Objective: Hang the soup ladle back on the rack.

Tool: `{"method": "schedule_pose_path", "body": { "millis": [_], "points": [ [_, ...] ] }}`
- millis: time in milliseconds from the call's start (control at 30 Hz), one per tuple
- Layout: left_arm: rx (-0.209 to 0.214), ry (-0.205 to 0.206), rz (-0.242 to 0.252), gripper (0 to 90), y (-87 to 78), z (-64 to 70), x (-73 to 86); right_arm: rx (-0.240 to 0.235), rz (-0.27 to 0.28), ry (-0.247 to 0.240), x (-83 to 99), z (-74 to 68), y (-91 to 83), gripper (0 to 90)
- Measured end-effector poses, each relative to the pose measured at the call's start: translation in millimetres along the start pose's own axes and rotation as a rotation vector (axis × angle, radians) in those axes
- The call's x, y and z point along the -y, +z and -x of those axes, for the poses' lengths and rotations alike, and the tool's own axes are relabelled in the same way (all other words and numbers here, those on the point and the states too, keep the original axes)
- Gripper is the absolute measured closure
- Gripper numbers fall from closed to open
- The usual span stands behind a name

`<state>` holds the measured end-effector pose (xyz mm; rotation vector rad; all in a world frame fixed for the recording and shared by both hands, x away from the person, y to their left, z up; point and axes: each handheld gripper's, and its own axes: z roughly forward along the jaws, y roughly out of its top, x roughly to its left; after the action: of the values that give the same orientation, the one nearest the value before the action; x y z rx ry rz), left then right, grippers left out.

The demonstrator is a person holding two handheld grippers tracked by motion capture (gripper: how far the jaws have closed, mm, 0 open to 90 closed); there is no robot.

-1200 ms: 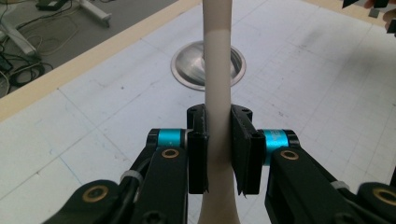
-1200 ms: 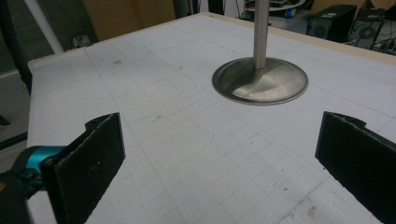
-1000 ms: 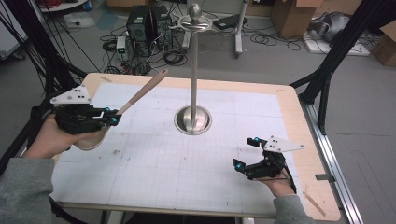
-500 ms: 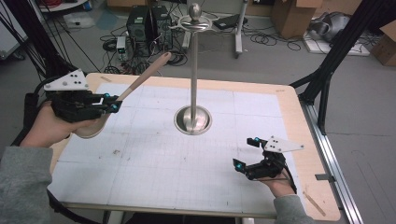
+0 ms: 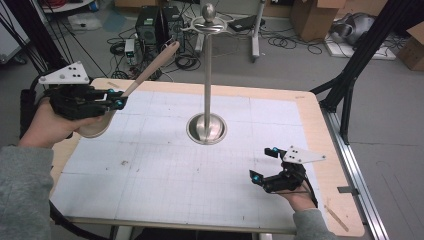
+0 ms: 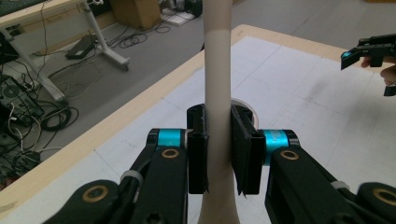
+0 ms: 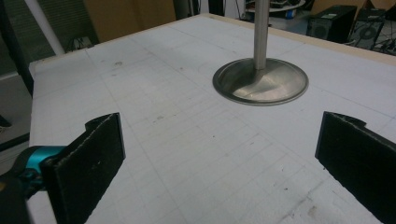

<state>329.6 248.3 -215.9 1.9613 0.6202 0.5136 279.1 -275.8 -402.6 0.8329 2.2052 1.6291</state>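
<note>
Raised since the earlier frame, the left claw point(image 5: 119, 103) pinches a wooden spoon point(image 5: 150, 67) by its handle at upper left, above the desk point(image 5: 165, 180). Spoon looks stiff, light; handle grip seems sound. Right claw point(image 5: 264, 165) rests spread, lower right.

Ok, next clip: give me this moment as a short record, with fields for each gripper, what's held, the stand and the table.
left gripper: jaws shut on the spoon handle, at the table's left edge
spoon: wooden, handle angled up toward the stand's top, bowl end low by the hand
right gripper: jaws wide open, nothing held, near the front right of the table
stand: metal pole on a round base, upright mid-table, hooks at the top
table: white gridded mat on a wooden top
</note>
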Motion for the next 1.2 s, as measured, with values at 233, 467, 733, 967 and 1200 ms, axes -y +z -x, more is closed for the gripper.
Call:
{"method": "schedule_pose_path", "body": {
  "millis": [233, 467, 733, 967, 1200],
  "points": [
    [0.007, 0.006, 0.030, 77.3, -0.8, -4.0, -6.5, 0.000, -0.002, 0.004, 0.0, -0.5, -0.3, 0.1],
    [0.002, 0.002, 0.032, 77.3, 1.7, -7.9, -10.6, 0.001, -0.001, 0.003, 0.0, -0.5, -0.4, 0.1],
    [0.009, 0.004, 0.059, 77.3, 3.9, -9.5, -16.6, 0.002, 0.002, 0.002, 0.4, -0.1, -1.7, 0.1],
    [0.017, -0.009, 0.076, 77.3, 6.7, -12.9, -18.3, 0.002, 0.005, 0.008, 0.6, -1.1, -3.5, 0.1],
    [0.023, -0.015, 0.086, 77.3, 10.9, -12.8, -19.2, 0.002, 0.005, 0.008, 1.2, -0.7, -4.2, 0.1]
  ]
}}
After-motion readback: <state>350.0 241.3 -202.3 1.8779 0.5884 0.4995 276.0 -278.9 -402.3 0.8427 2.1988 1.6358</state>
